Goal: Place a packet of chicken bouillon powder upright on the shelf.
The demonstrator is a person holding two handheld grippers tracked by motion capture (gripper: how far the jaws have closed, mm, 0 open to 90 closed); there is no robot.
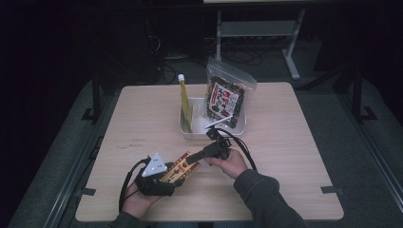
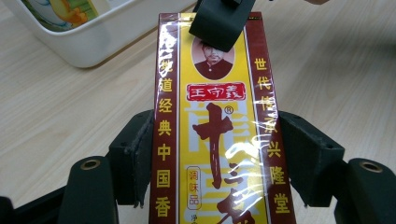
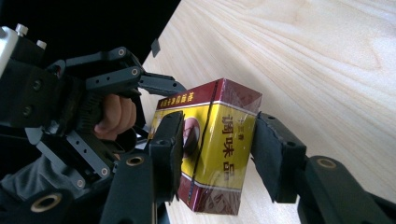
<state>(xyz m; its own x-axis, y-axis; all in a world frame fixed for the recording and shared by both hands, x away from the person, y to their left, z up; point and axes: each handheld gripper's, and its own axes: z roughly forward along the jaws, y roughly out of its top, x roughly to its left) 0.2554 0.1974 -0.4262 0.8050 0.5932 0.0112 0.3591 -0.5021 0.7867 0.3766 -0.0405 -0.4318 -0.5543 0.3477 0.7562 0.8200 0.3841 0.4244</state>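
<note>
A red and yellow spice box with Chinese lettering lies tilted just above the front of the wooden table. My left gripper is shut on its near end, its pads pressing the box's two long red edges. My right gripper comes in from the right and straddles the far end. In the right gripper view its pads sit against the front and back faces of the box. One of its fingers lies over the portrait on the box's top face.
A white tray stands at the table's middle back, holding a clear snack bag and an upright yellow stick pack. The tray's corner lies just beyond the box. Desk legs and cables stand on the dark floor behind.
</note>
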